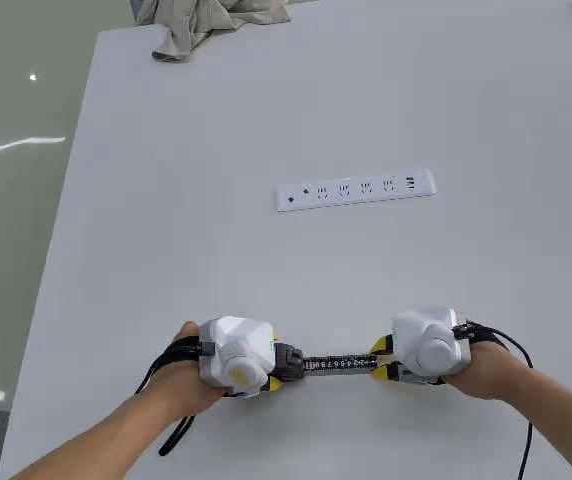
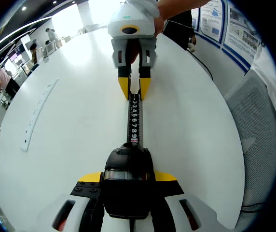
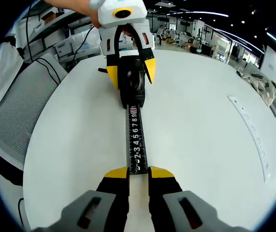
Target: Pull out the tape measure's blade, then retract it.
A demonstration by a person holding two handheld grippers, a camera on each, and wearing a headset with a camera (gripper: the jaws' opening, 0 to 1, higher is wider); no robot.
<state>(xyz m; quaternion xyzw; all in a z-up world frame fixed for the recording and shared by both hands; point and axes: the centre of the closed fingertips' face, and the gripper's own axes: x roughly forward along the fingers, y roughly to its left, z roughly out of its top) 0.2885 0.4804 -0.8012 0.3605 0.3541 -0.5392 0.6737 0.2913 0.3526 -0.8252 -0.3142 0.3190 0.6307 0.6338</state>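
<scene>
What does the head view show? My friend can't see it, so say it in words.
The left tongs grip a black tape measure and the right tongs pinch the end of its blade, which is pulled out a short way between them on a white table. Farther back lie a white power strip and a crumpled cloth.

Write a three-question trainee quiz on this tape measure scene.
1. True or false: the left gripper is shut on the case.
2. The right gripper grips: A the blade tip; B the case; C nothing.
3. Short answer: what long white item lies on the table beyond the grippers?
Key: 1 true; 2 A; 3 a power strip.
</scene>
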